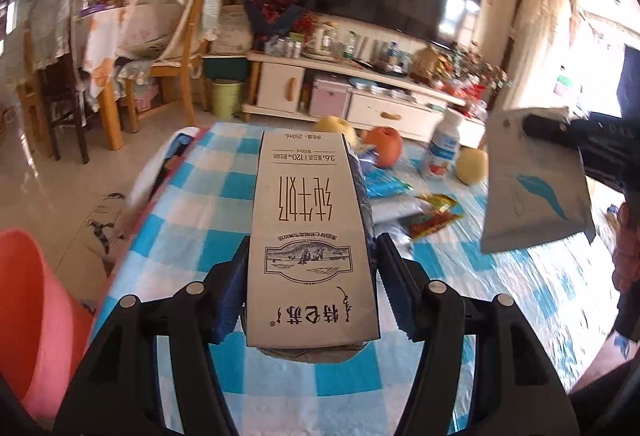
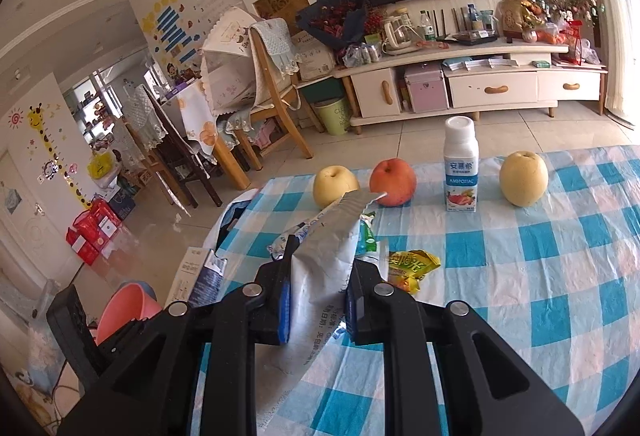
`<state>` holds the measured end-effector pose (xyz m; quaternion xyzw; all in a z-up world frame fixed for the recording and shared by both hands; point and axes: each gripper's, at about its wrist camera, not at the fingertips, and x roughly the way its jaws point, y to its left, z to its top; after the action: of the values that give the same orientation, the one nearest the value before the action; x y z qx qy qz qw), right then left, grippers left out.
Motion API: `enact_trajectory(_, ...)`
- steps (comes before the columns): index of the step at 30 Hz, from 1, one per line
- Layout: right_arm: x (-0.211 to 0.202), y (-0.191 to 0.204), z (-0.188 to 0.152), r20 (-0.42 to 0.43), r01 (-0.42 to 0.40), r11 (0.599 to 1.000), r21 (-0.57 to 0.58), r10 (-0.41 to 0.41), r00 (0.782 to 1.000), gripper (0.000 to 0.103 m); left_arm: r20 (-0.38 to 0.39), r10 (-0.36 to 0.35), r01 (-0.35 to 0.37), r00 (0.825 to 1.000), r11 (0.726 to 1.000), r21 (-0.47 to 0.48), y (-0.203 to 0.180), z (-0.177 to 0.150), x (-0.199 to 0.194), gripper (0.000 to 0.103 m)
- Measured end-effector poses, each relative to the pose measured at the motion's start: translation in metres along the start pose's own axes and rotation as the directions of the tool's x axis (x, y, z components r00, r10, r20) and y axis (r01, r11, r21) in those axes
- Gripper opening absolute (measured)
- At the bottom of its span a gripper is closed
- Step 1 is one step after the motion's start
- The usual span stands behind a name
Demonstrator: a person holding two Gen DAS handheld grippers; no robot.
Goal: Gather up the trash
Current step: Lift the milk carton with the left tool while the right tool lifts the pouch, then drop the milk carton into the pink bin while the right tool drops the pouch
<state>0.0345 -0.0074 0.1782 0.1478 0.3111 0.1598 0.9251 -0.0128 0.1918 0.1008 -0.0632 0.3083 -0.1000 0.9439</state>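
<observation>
My left gripper [image 1: 312, 264] is shut on a white milk carton [image 1: 308, 220], which lies along the fingers above the checked table [image 1: 192, 236]. To its right, a silver foil bag [image 1: 536, 188] hangs in the air from my right gripper [image 1: 536, 128]. In the right wrist view, the right gripper [image 2: 320, 268] pinches that crumpled foil bag [image 2: 328, 236] between its blue pads. The milk carton [image 2: 200, 276] shows at the lower left. A yellow snack wrapper [image 2: 412, 268], a green wrapper [image 2: 366, 236] and a blue-white wrapper [image 2: 292, 236] lie on the cloth.
A pink bucket [image 2: 124, 308] stands on the floor by the table's left edge. Two pears [image 2: 335, 185] [image 2: 523, 178], an apple [image 2: 393, 182] and a yogurt bottle [image 2: 461, 172] line the far edge. Chairs, a TV cabinet and a green bin [image 2: 332, 114] are beyond.
</observation>
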Motion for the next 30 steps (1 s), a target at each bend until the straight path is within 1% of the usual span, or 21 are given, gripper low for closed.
enact_trajectory(1,0.001,0.006,0.0,0.004,-0.008,1.0,-0.013,0.008,1.0,0.021,0.027,0.044,-0.044,0.999,0.999,-0.031,0.008,0.002,-0.005,0.062)
enact_trajectory(3,0.002,0.023,-0.003,0.007,-0.031,0.998,-0.047,0.031,0.999,0.021,0.079,0.134,-0.125,0.988,0.985,-0.116,0.029,0.004,-0.019,0.062)
enact_trajectory(5,0.005,0.042,-0.006,0.005,-0.054,0.995,-0.081,0.055,0.998,0.021,0.116,0.223,-0.194,0.968,0.956,-0.222,0.051,0.006,-0.033,0.062)
enact_trajectory(7,0.008,0.059,-0.009,-0.004,-0.082,0.991,-0.106,0.082,0.997,0.021,0.132,0.28,-0.23,0.951,0.924,-0.305,0.067,0.008,-0.043,0.062)
enact_trajectory(9,0.013,0.078,-0.011,-0.018,-0.109,0.985,-0.132,0.107,0.994,0.021,0.132,0.331,-0.261,0.934,0.887,-0.381,0.082,0.007,-0.049,0.062)
enact_trajectory(10,0.016,0.088,-0.013,-0.023,-0.12,0.982,-0.147,0.118,0.993,0.021,0.132,0.349,-0.27,0.928,0.872,-0.408,0.085,0.006,-0.051,0.062)
enact_trajectory(11,0.018,0.098,-0.013,-0.026,-0.132,0.978,-0.16,0.13,0.991,0.021,0.132,0.376,-0.286,0.917,0.852,-0.438,0.091,0.006,-0.054,0.062)
enact_trajectory(14,0.025,0.127,-0.015,-0.038,-0.177,0.965,-0.193,0.173,0.984,0.021,0.131,0.438,-0.324,0.889,0.806,-0.495,0.104,0.006,-0.062,0.062)
enact_trajectory(17,0.035,0.165,-0.016,-0.052,-0.219,0.946,-0.241,0.212,0.976,0.021,0.117,0.507,-0.359,0.854,0.736,-0.574,0.121,0.003,-0.072,0.062)
enact_trajectory(19,0.044,0.19,-0.019,-0.068,-0.245,0.931,-0.269,0.236,0.969,0.021,0.098,0.547,-0.373,0.831,0.68,-0.632,0.136,-0.003,-0.081,0.062)
enact_trajectory(21,0.055,0.217,-0.025,-0.088,-0.267,0.916,-0.301,0.252,0.964,0.021,0.07,0.575,-0.38,0.815,0.623,-0.684,0.151,-0.009,-0.088,0.062)
enact_trajectory(22,0.06,0.23,-0.03,-0.099,-0.279,0.907,-0.316,0.261,0.96,0.021,0.057,0.581,-0.377,0.812,0.597,-0.708,0.16,-0.013,-0.091,0.062)
enact_trajectory(23,0.066,0.243,-0.034,-0.112,-0.29,0.898,-0.332,0.267,0.957,0.021,0.042,0.585,-0.369,0.81,0.565,-0.738,0.168,-0.017,-0.094,0.062)
enact_trajectory(25,0.08,0.27,-0.042,-0.128,-0.305,0.878,-0.369,0.277,0.952,0.021,0.019,0.584,-0.35,0.811,0.512,-0.785,0.187,-0.025,-0.101,0.062)
enact_trajectory(26,0.086,0.281,-0.045,-0.133,-0.316,0.87,-0.378,0.287,0.949,0.021,0.01,0.578,-0.333,0.816,0.484,-0.809,0.195,-0.03,-0.103,0.062)
enact_trajectory(27,0.094,0.293,-0.047,-0.142,-0.335,0.863,-0.379,0.303,0.942,0.021,-0.002,0.568,-0.312,0.823,0.449,-0.837,0.204,-0.038,-0.106,0.062)
enact_trajectory(28,0.101,0.305,-0.051,-0.151,-0.348,0.856,-0.382,0.314,0.937,0.021,-0.015,0.561,-0.301,0.828,0.421,-0.856,0.212,-0.042,-0.106,0.062)
enact_trajectory(29,0.109,0.318,-0.055,-0.158,-0.352,0.846,-0.4,0.314,0.936,0.021,-0.035,0.551,-0.292,0.834,0.386,-0.875,0.219,-0.047,-0.105,0.062)
enact_trajectory(30,0.115,0.33,-0.059,-0.164,-0.351,0.834,-0.425,0.311,0.936,0.021,-0.049,0.544,-0.286,0.837,0.361,-0.888,0.227,-0.05,-0.105,0.062)
